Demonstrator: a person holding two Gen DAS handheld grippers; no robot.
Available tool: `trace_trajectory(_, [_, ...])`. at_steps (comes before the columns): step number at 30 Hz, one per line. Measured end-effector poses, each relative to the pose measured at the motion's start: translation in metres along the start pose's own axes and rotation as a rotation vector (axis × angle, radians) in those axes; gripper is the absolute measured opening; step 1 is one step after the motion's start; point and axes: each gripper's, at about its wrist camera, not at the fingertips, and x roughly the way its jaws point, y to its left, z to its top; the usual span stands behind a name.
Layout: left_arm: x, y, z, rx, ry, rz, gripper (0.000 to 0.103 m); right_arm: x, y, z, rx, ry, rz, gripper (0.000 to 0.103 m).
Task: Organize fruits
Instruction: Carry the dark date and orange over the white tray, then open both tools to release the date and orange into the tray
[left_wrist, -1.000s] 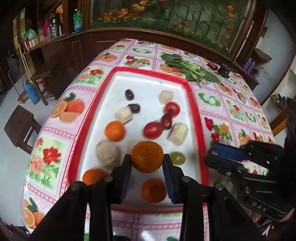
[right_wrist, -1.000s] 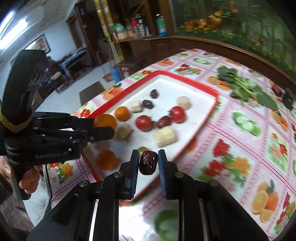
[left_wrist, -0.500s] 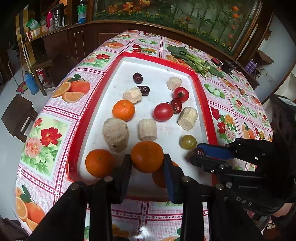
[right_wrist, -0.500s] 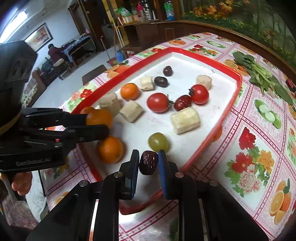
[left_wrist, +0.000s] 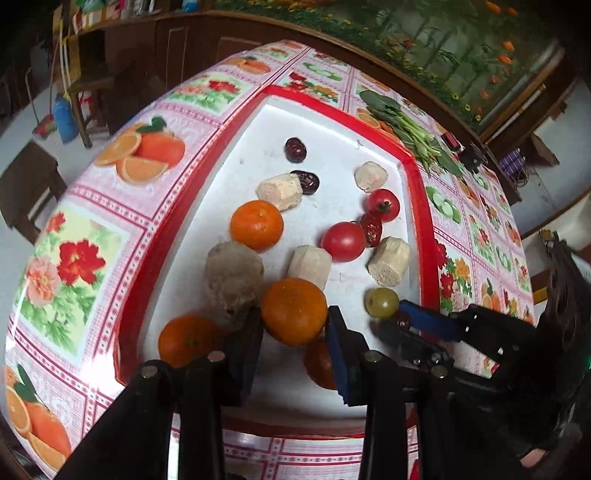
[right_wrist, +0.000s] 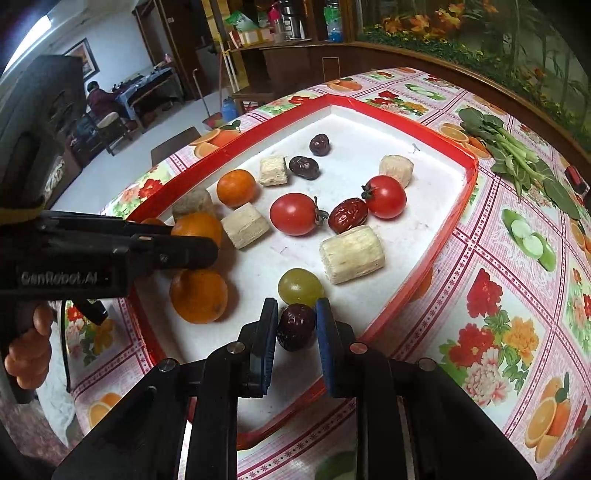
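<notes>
1. Left hand-held gripper (left_wrist: 293, 325): its jaws are closed on an orange (left_wrist: 294, 311), with a pad on each flank. The orange hangs over the near left part of the red-rimmed tray (left_wrist: 421, 206), between a brown lump (left_wrist: 233, 279) and a second orange (left_wrist: 320, 363) lying below and right of it.
2. Right hand-held gripper (right_wrist: 296, 326): at its narrowest, pinching a dark date (right_wrist: 296, 326) upright between the blue pads. The date sits low over the tray floor, just this side of a green grape (right_wrist: 300, 286).
3. Deciding relation: each held fruit lies straight ahead between its own fingers, so the coming move is judged to be a set-down. The date's long axis runs roughly along the fingers. The right gripper is the nearer to the grape and to the tray's near right rim; the left is the nearer to the oranges.
4. Change from a second earlier: both grippers have come lower and closer over the tray. The left view has rolled, so the tray now reads tilted. Both grips are unchanged.
5. Tabletop (right_wrist: 491, 295): patterned cloth; greens (right_wrist: 509, 151) lie beyond the tray.
</notes>
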Motion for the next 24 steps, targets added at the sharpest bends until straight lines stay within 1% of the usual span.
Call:
trace_trajectory(1, [-0.001,0.002,-0.001,-0.008,0.007,-0.016,0.038,-0.001,0.0,-0.001,0.0,-0.001,0.003,0.02])
trace_trajectory(4, [-0.005,0.005,-0.006,-0.003,0.01,-0.017,0.039,-0.002,0.0,-0.002,-0.005,-0.004,0.004,0.02])
trace_trajectory(6, [-0.005,0.009,-0.006,-0.004,0.016,-0.031,0.039,-0.001,0.001,-0.002,-0.011,-0.004,0.0,0.02])
trace_trajectory(10, [-0.001,0.003,0.001,0.012,0.035,-0.01,0.039,0.001,0.001,0.0,-0.017,-0.007,-0.015,0.02])
trace_trajectory(13, [0.005,0.002,0.007,-0.023,0.065,-0.018,0.039,0.001,0.001,-0.001,-0.019,-0.006,-0.018,0.021])
trace_trajectory(17, [0.013,-0.001,0.013,-0.058,0.106,-0.018,0.05,0.001,0.003,-0.001,-0.024,-0.003,-0.027,0.021])
trace_trajectory(20, [0.015,-0.009,0.013,-0.033,0.117,0.005,0.056,0.001,0.005,-0.001,-0.028,-0.002,-0.034,0.021])
trace_trajectory(21, [0.015,-0.01,0.013,-0.028,0.119,0.005,0.058,0.001,0.005,-0.001,-0.028,-0.003,-0.034,0.022])
trace_trajectory(24, [0.015,-0.011,0.013,-0.029,0.117,0.016,0.058,0.001,0.004,-0.001,-0.021,-0.006,-0.03,0.023])
